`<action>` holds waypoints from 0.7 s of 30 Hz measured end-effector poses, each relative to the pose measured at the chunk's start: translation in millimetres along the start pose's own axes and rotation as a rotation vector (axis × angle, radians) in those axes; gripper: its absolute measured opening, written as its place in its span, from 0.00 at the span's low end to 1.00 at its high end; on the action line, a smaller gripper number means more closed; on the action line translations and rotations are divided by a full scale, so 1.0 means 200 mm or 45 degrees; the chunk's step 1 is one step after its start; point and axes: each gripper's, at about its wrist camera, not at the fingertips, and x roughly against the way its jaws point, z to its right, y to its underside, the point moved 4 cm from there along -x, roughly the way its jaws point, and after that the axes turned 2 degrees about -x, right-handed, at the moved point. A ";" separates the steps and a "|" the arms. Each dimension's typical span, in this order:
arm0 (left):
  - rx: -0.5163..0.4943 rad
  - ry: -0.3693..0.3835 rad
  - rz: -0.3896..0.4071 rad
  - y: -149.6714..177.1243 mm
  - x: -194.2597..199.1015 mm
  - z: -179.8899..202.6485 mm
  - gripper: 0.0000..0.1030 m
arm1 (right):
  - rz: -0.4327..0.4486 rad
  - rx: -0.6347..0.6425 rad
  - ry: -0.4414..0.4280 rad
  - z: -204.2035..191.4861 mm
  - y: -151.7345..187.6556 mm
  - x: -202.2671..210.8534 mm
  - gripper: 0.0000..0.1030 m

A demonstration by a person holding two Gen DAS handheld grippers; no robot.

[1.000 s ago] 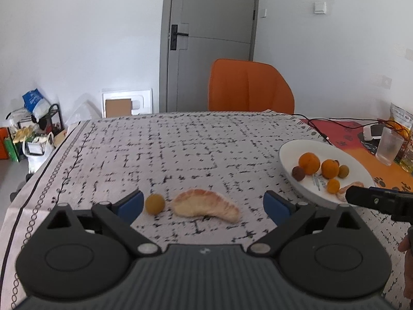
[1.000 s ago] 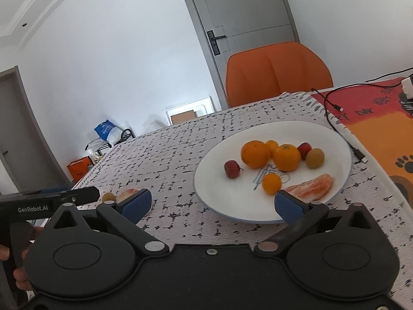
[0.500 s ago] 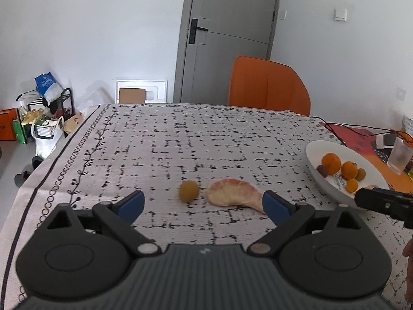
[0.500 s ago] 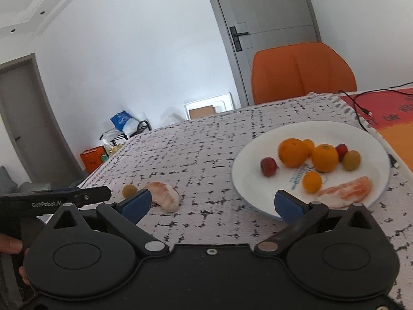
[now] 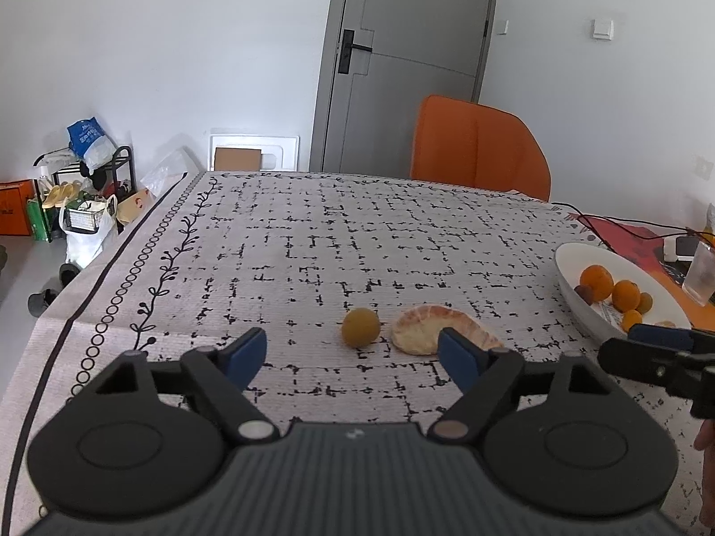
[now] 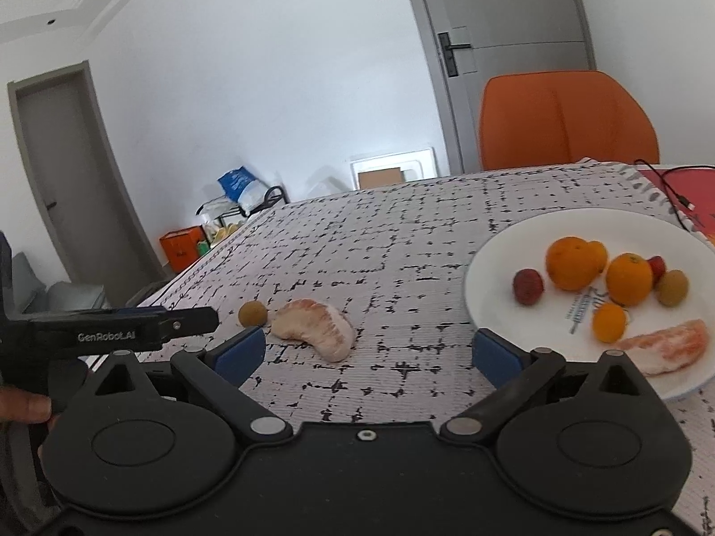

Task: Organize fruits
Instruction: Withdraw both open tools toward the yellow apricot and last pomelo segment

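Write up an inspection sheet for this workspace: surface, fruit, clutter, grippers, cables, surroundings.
Surface: patterned tablecloth over the table.
Job's things: white plate holding oranges, small fruits and a pomelo segment; a second pomelo segment and a small yellow fruit lie on the cloth.
Clutter: clear cup beyond the plate.
Grippers: left gripper closing, nothing between its pads; right gripper closing, empty.
Cables: black cable on the red mat.
Surroundings: orange chair, grey door.
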 end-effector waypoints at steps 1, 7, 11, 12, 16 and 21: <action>0.002 0.001 -0.003 0.00 -0.01 0.00 0.73 | -0.007 0.007 -0.007 -0.01 0.00 -0.01 0.92; 0.004 0.010 -0.026 0.00 -0.06 -0.02 0.62 | -0.041 0.019 -0.031 -0.03 0.00 -0.07 0.82; 0.005 0.017 -0.036 0.00 -0.09 -0.02 0.59 | -0.062 0.028 -0.035 -0.02 0.00 -0.11 0.77; 0.008 0.020 -0.039 0.00 -0.10 -0.02 0.57 | -0.067 0.031 -0.037 -0.02 -0.01 -0.12 0.76; 0.016 0.030 -0.055 0.00 -0.13 -0.03 0.52 | -0.093 0.054 -0.035 -0.03 -0.01 -0.16 0.69; 0.013 0.044 -0.069 -0.01 -0.17 -0.02 0.51 | -0.131 0.083 -0.035 -0.05 -0.01 -0.23 0.66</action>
